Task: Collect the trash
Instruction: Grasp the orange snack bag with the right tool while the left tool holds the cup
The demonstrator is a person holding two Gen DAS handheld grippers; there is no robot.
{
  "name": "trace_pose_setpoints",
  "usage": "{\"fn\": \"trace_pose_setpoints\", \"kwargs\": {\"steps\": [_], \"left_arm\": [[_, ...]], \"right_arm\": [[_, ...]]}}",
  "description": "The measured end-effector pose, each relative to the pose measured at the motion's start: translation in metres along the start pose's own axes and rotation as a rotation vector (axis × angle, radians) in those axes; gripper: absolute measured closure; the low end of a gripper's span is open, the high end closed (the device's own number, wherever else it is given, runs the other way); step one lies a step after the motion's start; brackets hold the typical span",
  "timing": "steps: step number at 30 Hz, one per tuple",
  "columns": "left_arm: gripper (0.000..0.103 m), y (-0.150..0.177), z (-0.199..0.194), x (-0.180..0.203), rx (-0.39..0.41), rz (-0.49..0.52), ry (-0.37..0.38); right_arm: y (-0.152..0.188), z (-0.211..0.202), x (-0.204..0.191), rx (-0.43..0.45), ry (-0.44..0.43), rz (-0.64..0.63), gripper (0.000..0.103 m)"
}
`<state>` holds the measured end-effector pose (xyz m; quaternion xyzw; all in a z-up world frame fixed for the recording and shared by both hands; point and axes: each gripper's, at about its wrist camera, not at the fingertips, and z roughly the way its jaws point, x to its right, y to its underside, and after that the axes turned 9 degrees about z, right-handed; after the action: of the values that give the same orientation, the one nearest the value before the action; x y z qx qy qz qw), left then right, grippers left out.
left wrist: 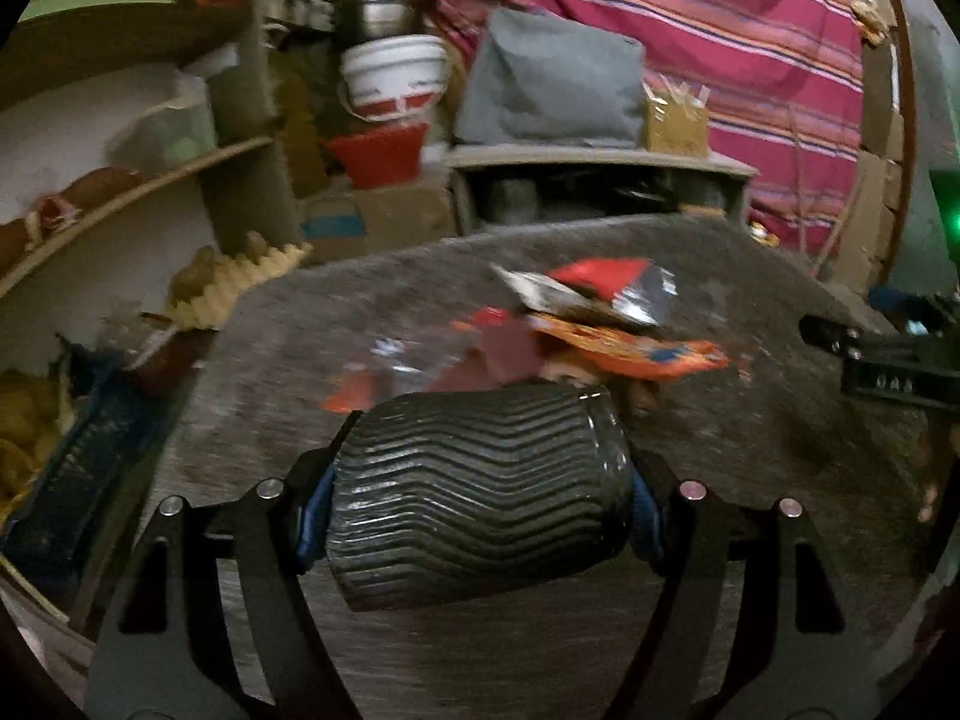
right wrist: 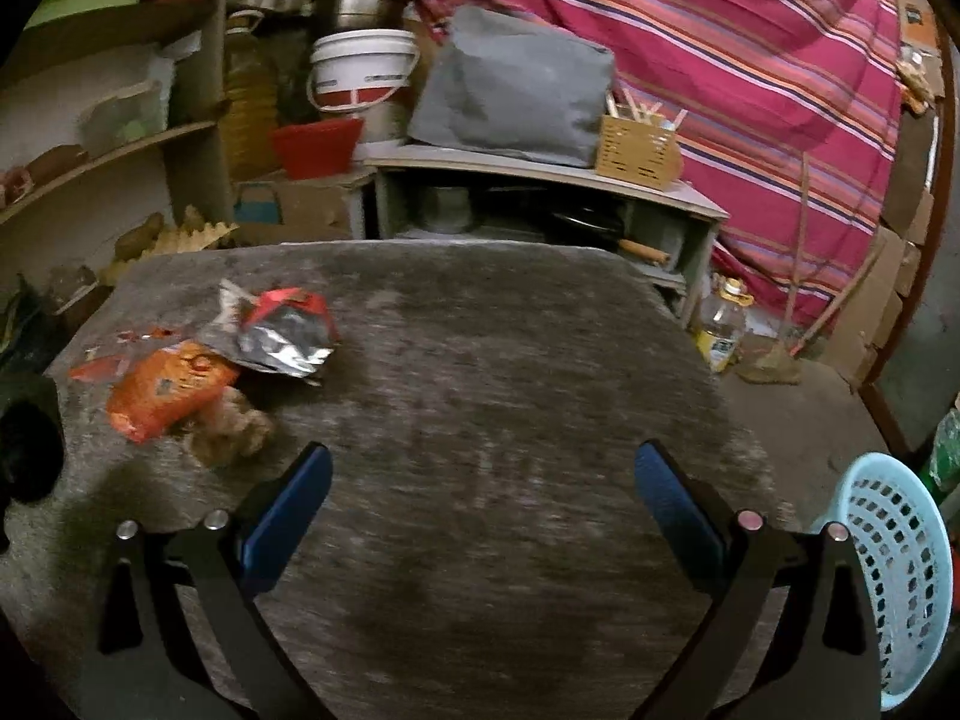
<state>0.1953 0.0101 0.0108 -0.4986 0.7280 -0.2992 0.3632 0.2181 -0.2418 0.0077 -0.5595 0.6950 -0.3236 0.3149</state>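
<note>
My left gripper (left wrist: 480, 498) is shut on a black ribbed cup (left wrist: 480, 492), held on its side above the grey table (left wrist: 750, 450). Just beyond it lie wrappers: an orange packet (left wrist: 636, 351), a red and silver foil packet (left wrist: 606, 288) and a clear red-edged wrapper (left wrist: 408, 366). In the right wrist view the orange packet (right wrist: 168, 390), the foil packet (right wrist: 282, 330) and a brown crumpled lump (right wrist: 231, 426) lie at the table's left. My right gripper (right wrist: 483, 504) is open and empty over the table (right wrist: 510, 360), right of the trash. The cup's dark edge (right wrist: 27, 438) shows at far left.
A light blue plastic basket (right wrist: 894, 588) stands off the table's right edge. Behind the table are a low grey shelf (right wrist: 540, 180) with a grey bag (right wrist: 516, 84), buckets, a striped red cloth and an oil bottle (right wrist: 720, 330) on the floor. Shelves stand at the left.
</note>
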Motion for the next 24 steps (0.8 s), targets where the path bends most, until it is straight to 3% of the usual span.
{"fn": "trace_pose_setpoints", "kwargs": {"steps": [9, 13, 18, 24], "left_arm": [[0.030, 0.012, 0.014, -0.080, -0.006, -0.126, -0.136], [0.029, 0.020, 0.019, -0.105, -0.021, -0.190, -0.148], [0.029, 0.030, 0.022, -0.118, -0.037, -0.190, -0.196], [0.029, 0.034, 0.022, -0.129, -0.042, -0.192, -0.221]], "right_arm": [[0.000, 0.001, -0.054, 0.011, -0.073, -0.048, 0.004], [-0.002, 0.001, -0.071, 0.020, -0.083, -0.075, 0.004], [-0.007, -0.009, -0.080, 0.043, -0.118, -0.100, 0.004], [0.005, 0.001, -0.112, -0.028, -0.163, -0.177, 0.004]]}}
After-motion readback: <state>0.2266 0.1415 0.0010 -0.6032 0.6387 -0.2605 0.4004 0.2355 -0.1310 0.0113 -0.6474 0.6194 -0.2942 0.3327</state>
